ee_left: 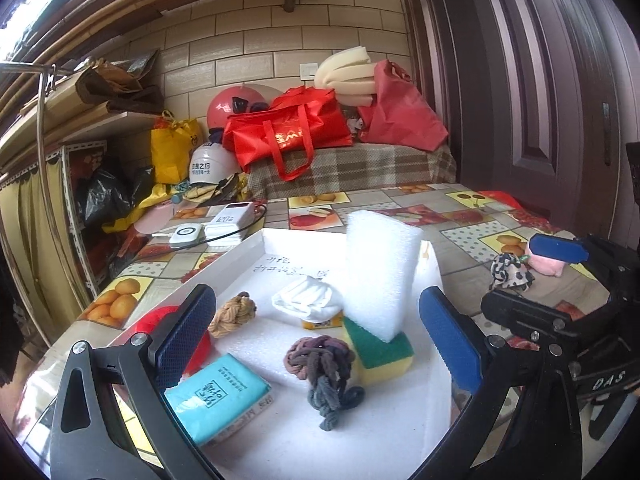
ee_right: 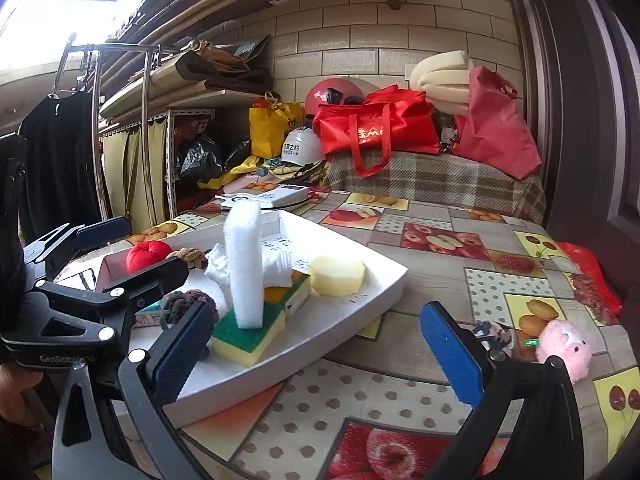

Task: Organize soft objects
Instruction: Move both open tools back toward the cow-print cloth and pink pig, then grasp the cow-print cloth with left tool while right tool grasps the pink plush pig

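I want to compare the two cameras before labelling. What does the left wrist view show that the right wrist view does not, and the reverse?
Only the left wrist view shows the teal tissue pack fully, lying in the white tray.

Only the right wrist view shows the pale yellow sponge in the tray, and a black garment hanging on a rack.

Both show the upright white foam block on the green-and-yellow sponge, the pink plush toy on the tablecloth outside the tray, and both grippers open, left gripper and right gripper.
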Demonstrator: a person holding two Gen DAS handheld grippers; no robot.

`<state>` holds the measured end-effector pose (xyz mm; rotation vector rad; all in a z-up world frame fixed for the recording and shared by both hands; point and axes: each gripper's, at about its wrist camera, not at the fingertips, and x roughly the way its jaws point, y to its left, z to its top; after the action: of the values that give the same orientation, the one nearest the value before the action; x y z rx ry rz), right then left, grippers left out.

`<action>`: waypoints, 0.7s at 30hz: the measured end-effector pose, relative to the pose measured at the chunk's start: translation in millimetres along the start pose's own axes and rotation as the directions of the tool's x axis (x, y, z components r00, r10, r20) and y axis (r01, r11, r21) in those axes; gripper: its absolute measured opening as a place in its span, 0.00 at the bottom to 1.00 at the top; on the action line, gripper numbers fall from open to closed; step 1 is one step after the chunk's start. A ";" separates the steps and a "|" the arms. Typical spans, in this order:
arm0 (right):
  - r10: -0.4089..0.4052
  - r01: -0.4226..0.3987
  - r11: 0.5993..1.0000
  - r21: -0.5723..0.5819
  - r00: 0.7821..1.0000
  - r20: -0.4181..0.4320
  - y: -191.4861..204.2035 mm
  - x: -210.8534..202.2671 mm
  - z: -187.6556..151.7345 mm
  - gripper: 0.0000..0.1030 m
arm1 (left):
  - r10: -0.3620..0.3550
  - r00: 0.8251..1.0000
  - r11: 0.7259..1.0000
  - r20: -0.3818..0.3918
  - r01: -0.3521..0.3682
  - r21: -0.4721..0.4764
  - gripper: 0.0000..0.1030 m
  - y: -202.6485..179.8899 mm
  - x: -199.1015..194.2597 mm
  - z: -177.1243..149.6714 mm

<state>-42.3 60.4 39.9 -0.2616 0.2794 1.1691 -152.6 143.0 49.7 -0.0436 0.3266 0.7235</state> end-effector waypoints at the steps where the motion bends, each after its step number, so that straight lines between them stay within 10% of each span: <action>1: -0.012 0.012 1.000 0.010 1.000 -0.003 -7.1 -1.7 -0.8 1.00 | -0.003 1.000 1.000 0.000 0.003 0.016 1.00 -4.0 -1.6 -0.3; 9: -0.170 0.172 0.983 0.058 0.985 -0.040 -70.1 -22.3 -12.2 1.00 | -0.061 0.998 0.975 0.007 0.058 0.212 1.00 -53.1 -5.9 -1.5; 21: -0.361 0.388 0.900 0.197 0.919 -0.158 -182.5 -55.4 -35.9 1.00 | -0.201 0.972 0.946 -0.117 0.224 0.236 1.00 -124.8 22.0 9.5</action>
<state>104.1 -67.0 36.0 -0.1753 0.4418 0.7314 -52.6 64.9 42.7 0.1236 0.4908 0.4625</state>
